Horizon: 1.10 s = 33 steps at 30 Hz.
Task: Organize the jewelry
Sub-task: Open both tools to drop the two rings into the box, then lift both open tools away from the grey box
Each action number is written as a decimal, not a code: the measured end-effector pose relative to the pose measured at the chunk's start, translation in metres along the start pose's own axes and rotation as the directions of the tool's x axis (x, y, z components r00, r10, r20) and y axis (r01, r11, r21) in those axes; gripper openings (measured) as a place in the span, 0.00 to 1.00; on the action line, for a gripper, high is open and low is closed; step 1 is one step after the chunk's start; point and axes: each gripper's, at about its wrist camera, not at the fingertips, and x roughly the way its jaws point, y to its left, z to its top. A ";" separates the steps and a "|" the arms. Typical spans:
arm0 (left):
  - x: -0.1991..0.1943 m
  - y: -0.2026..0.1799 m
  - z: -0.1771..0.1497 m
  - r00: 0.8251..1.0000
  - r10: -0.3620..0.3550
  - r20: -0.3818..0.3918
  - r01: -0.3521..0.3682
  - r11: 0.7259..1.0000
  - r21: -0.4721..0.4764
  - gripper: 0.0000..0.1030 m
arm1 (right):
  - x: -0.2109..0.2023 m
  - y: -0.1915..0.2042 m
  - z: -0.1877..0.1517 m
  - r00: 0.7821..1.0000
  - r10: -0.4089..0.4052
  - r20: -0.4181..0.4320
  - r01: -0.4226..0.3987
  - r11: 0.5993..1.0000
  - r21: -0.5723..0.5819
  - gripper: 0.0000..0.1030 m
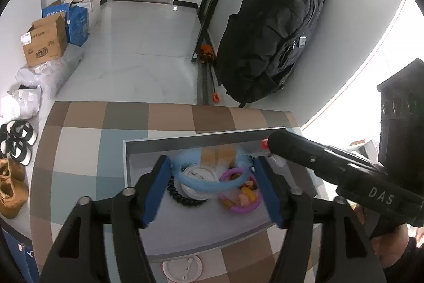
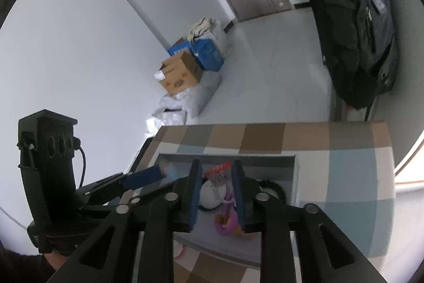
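Table (image 1: pixel 79 150): checkered in brown, grey and blue squares; its far edge faces open floor.
Tray (image 1: pixel 201 143): a shallow grey box in the middle of the table, its far wall parallel to the table's far edge, with a band of bare table between wall and edge.
Jewelry: heaped in the tray's far half; the near half of the tray floor is bare.
Blue ring (image 1: pixel 196 183): a fuzzy light-blue loop lying over a white round disc (image 1: pixel 197 174).
Black coil (image 1: pixel 182 199): curls round the disc's near side.
Purple ring (image 1: pixel 247 204): right of the blue one, small orange and yellow pieces inside it.
Left hand-held gripper (image 1: pixel 212 190): over the tray, jaws spread wide on either side of the heap, pads pressing on nothing.
Right hand-held gripper (image 2: pixel 216 196): over the tray's right part, jaws narrowly parted; a clear piece with a red top (image 2: pixel 220 169) shows between the tips, whether gripped I cannot tell.
Second disc (image 1: pixel 182 268): on the table just outside the tray's near wall.
Room beyond: pale open floor, a black backpack (image 1: pixel 270 36) against the wall.
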 end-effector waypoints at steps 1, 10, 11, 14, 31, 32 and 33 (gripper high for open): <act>-0.002 0.000 0.000 1.000 -0.006 0.008 0.006 1.000 -0.005 0.68 | -0.002 -0.001 0.000 1.000 -0.004 0.009 0.004 1.000 0.003 0.35; -0.020 0.000 -0.004 0.998 0.017 0.068 -0.016 1.000 -0.019 0.76 | -0.015 -0.007 -0.001 0.999 -0.007 0.049 0.005 0.999 0.039 0.70; -0.023 -0.001 -0.005 0.997 0.032 0.075 -0.031 0.999 -0.014 0.76 | -0.016 -0.005 -0.002 0.999 -0.010 0.051 0.008 0.999 0.036 0.74; -0.034 -0.001 -0.011 0.992 0.068 0.101 -0.068 0.998 -0.011 0.76 | -0.020 -0.001 -0.007 0.998 -0.021 0.058 0.019 1.000 0.023 0.81; -0.050 0.016 -0.057 0.968 0.238 0.077 -0.232 0.969 -0.081 0.76 | -0.037 0.027 -0.052 0.994 -0.086 0.073 0.091 0.994 -0.068 1.00; -0.048 0.016 -0.060 0.969 0.238 0.062 -0.232 0.969 -0.083 0.76 | -0.037 0.028 -0.054 0.993 -0.094 0.070 0.099 0.993 -0.069 1.00; -0.046 0.017 -0.062 0.970 0.239 0.049 -0.235 0.969 -0.083 0.76 | -0.038 0.028 -0.056 0.993 -0.101 0.068 0.106 0.992 -0.070 1.00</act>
